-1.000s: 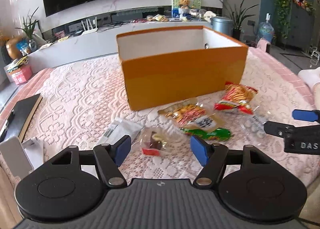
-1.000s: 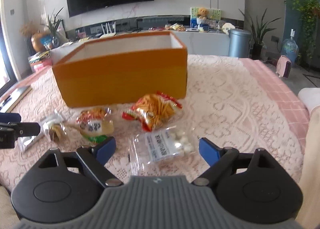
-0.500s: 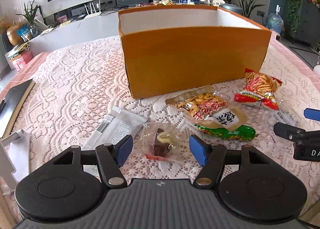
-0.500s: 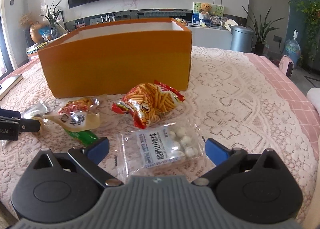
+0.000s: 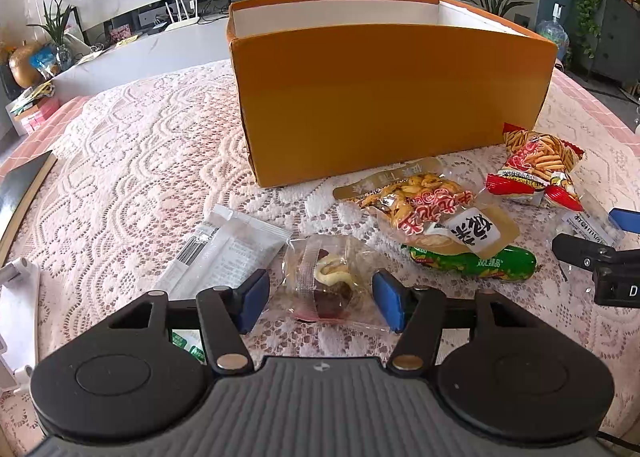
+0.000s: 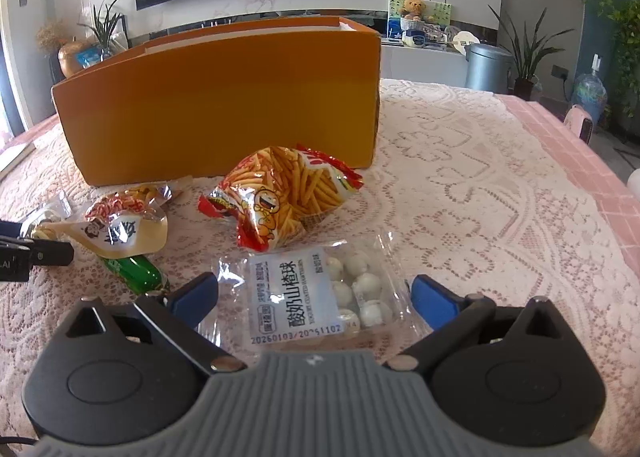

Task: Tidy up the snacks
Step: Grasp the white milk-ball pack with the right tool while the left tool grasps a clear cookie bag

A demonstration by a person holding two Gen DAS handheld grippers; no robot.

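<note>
An open orange box [image 5: 388,97] stands on the lace-covered table; it also shows in the right wrist view [image 6: 224,105]. My left gripper [image 5: 320,303] is open low over the cloth, its blue pads either side of a clear-wrapped small cake [image 5: 328,285]. My right gripper [image 6: 314,295] is open around a clear bag of white yogurt balls [image 6: 316,293]. Between them lie a peanut snack pouch [image 5: 424,205], a green sausage [image 5: 476,261] and a red fries bag [image 6: 288,193].
A white flat packet [image 5: 224,249] lies left of the cake. A dark board [image 5: 20,185] lies at the table's left edge. The right gripper's finger [image 5: 592,253] shows at the right of the left wrist view. Pink table border [image 6: 580,153] runs on the right.
Both grippers have moved forward and down towards the table. The cake now sits between the left pads and the yogurt-ball bag between the right pads. Both stay open.
</note>
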